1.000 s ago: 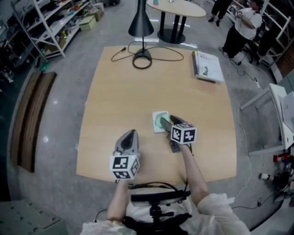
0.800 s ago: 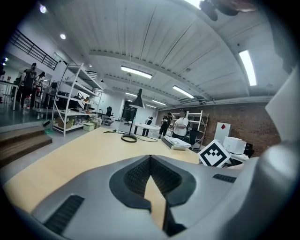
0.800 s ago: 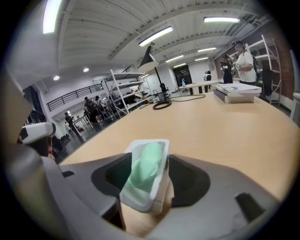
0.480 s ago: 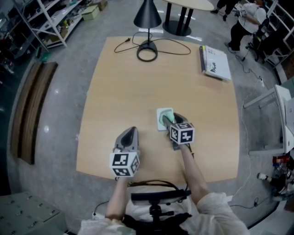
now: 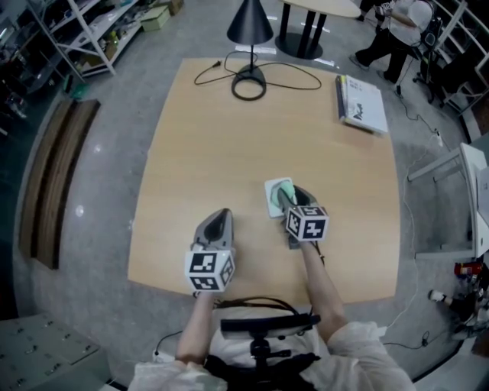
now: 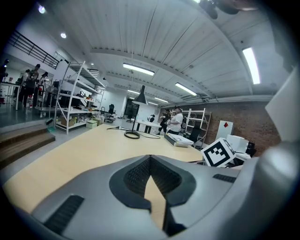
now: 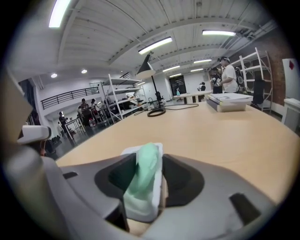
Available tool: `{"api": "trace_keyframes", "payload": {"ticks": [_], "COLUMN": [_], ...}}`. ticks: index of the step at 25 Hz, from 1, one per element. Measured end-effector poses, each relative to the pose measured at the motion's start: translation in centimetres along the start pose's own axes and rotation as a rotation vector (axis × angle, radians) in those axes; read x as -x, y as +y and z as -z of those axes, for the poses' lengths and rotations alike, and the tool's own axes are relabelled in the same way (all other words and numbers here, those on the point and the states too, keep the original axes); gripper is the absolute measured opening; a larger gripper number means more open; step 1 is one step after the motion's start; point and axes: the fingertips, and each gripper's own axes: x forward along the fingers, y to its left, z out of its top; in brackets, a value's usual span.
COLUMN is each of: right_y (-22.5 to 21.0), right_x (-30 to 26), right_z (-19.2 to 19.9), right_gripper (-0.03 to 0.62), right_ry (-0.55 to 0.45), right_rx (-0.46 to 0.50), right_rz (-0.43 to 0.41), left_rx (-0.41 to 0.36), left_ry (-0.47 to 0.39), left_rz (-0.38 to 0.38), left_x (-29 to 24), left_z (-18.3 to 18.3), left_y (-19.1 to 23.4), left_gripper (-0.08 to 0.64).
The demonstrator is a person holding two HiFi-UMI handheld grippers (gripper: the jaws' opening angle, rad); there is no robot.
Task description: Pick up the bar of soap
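Observation:
A pale green bar of soap [image 5: 285, 189] lies in a white dish [image 5: 271, 200] on the wooden table [image 5: 229, 130], near its front. My right gripper [image 5: 284, 192] reaches over the dish. Its jaws have just been closing with the soap [image 7: 144, 171] and dish [image 7: 149, 206] between them. The left pad now meets the soap and the right pad meets the dish's edge. My left gripper [image 5: 219, 216] hovers to the left over bare table. It is shut, its tips [image 6: 150, 157] together with nothing between them.
A black lamp [image 5: 250, 23] with a ring base and cable [image 5: 248, 82] stands at the table's far edge. A book [image 5: 361, 103] lies at the far right corner. Shelving [image 5: 92, 30] is far left, a bench [image 5: 53, 183] is left, and a person [image 5: 390, 23] stands beyond.
The head view has tilted, so the table sits slightly lower in the picture. Both grippers keep their places, the right one still over the soap dish.

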Motion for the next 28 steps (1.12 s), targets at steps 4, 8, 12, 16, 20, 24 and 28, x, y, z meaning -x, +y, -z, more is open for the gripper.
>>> {"api": "trace_keyframes", "payload": {"ticks": [4, 8, 12, 16, 20, 24, 28], "right_y": [-0.4, -1.1, -0.8, -0.8, -1.0, -0.9, -0.6], "right_x": [0.3, 0.4, 0.3, 0.0, 0.1, 0.4, 1.2], "right_z": [-0.2, 0.6, 0.3, -0.1, -0.1, -0.5, -1.6], "right_gripper": [0.181, 0.184, 0.187, 0.189, 0.176, 0.167, 0.155], "right_ry": [-0.015, 0.010, 0.032, 0.025, 0.033, 0.013, -0.028], "right_rx": [-0.037, 0.031, 0.172, 0.218, 0.191, 0.175, 0.185], "right_rz": [-0.008, 0.027, 0.021, 0.002, -0.010, 0.000, 0.016], "left_rx": [0.002, 0.007, 0.003, 0.001, 0.013, 0.016, 0.011], "left_ry": [0.003, 0.007, 0.014, 0.016, 0.022, 0.021, 0.005], "left_rz": [-0.004, -0.006, -0.005, -0.009, -0.024, -0.027, -0.028], "left_x": [0.3, 0.5, 0.7, 0.9, 1.3, 1.4, 1.5], "left_z": [0.3, 0.9, 1.1, 1.2, 1.6, 1.8, 1.3], "left_y": [-0.1, -0.4, -0.8, -0.7, -0.3, -0.3, -0.2], "left_gripper": [0.005, 0.006, 0.005, 0.006, 0.006, 0.006, 0.005]}}
